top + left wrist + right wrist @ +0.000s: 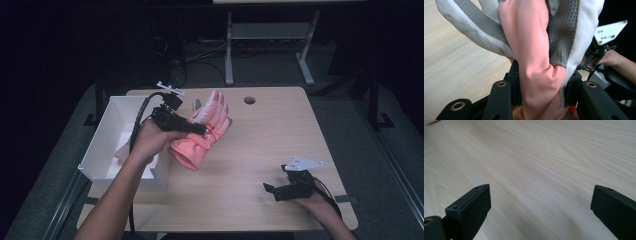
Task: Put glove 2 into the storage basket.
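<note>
Nearest the person, the right tongs (274, 192) rested low over the front right part of the table (270, 145), held in the right hand (312, 200), with the grey plate (301, 163) on top. In the right gripper view the two black jaws stood wide apart with nothing but bare pale wood grain between them, so these tongs were released.

Farther in and to the left, the left hand (147, 140) held the left tongs (202, 131), whose cable (137, 120) looped back over the wrist. These tongs were clenched on a pink glove (202, 137) at its middle. In the left gripper view the pink fabric (534, 65) was pinched between the two jaws, bunched where they met, and the glove's grey textured palm patches (560, 32) and white finger sides (586, 37) rose above them. The right hand and its plate (610, 31) showed farther off at that view's right edge.

In the high view the glove lay over the left centre of the table, its cuff toward the person and its fingers pointing away, just beside a white box (107, 137) that sat at the table's left edge. Something pale lay inside the box; what it was could not be told.

Beyond the glove, a round hole (249, 100) showed near the table's far edge. Past the table stood a grey frame (267, 45) on dark floor.
</note>
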The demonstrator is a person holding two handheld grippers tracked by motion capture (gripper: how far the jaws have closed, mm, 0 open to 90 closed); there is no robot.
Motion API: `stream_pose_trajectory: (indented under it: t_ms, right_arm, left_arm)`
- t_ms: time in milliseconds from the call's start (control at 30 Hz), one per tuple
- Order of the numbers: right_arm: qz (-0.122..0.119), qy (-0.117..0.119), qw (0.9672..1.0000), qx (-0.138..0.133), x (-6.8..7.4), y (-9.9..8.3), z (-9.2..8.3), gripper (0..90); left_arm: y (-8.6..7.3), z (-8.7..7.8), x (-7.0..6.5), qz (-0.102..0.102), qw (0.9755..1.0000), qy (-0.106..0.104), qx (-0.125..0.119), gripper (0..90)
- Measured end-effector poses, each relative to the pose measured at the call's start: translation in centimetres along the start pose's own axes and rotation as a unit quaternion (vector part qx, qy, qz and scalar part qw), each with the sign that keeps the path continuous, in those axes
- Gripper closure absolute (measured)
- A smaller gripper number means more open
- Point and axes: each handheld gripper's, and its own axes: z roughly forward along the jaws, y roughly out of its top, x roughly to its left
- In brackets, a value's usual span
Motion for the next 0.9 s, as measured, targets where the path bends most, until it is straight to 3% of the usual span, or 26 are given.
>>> stream_pose_trajectory:
  t_ms: [100,167,333,400,633,900]
  right_arm:
    - [0.0,-0.001,1.0,0.0,0.0,0.0,0.0,2.6]
    - [0.001,0.001,1.0,0.002,0.0,0.0,0.1,2.6]
    - [0.0,0.0,1.0,0.001,0.0,-0.1,0.1,2.6]
    - [-0.002,0.001,1.0,0.002,0.0,-0.1,0.1,2.6]
    - [-0.003,-0.001,1.0,0.002,-0.1,-0.1,0.2,2.6]
    - [-0.001,0.0,1.0,0.003,-0.1,-0.1,0.2,2.6]
  left_arm:
    - [0.0,-1.0,0.2,-0.004,1.0,0.006,-0.006,60.1]
    - [0.0,-2.9,0.7,-0.007,0.9996,0.022,-0.014,60.1]
    - [-0.5,-6.1,1.9,-0.023,0.9982,0.042,-0.037,60.1]
    - [-0.7,-6.5,2.1,-0.025,0.9978,0.045,-0.04,60.1]
    - [-2.1,-9.8,4.1,-0.052,0.9943,0.072,-0.058,60.1]
    - [-4.5,-11.6,7.0,-0.092,0.9884,0.095,-0.075,60.1]
